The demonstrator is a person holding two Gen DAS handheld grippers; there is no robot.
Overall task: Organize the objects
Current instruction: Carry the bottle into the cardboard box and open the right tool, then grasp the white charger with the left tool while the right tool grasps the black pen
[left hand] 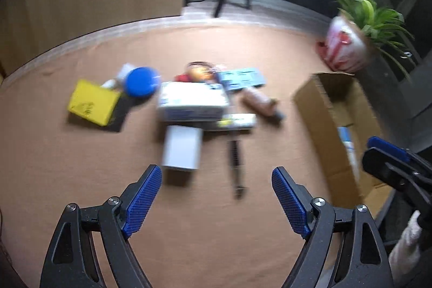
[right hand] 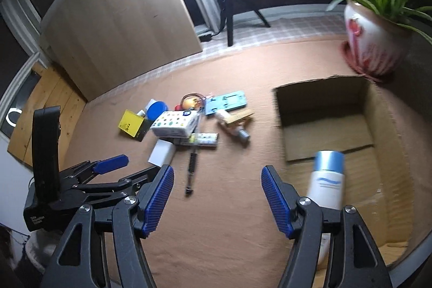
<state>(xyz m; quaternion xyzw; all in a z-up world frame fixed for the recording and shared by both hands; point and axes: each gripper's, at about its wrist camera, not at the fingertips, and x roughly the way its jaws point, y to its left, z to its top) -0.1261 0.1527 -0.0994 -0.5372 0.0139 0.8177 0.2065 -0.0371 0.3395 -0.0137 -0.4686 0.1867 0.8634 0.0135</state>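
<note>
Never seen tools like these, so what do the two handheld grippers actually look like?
Both the left gripper and right gripper are black plastic frames with silver bolts, each with two fingers faced in ribbed blue pads. A white glove shows by the right one.

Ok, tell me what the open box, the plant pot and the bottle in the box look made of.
Open box: corrugated cardboard, matte brown, ragged rim. Plant pot: probably glazed ceramic, glossy white with red painting. Bottle: likely plastic, smooth white body, blue cap.

My left view is smeared: the pile (left hand: 194, 99) is unreadable. My finger hides the bottle's (right hand: 328, 180) base. The box's (right hand: 378, 126) near wall runs off frame.
</note>
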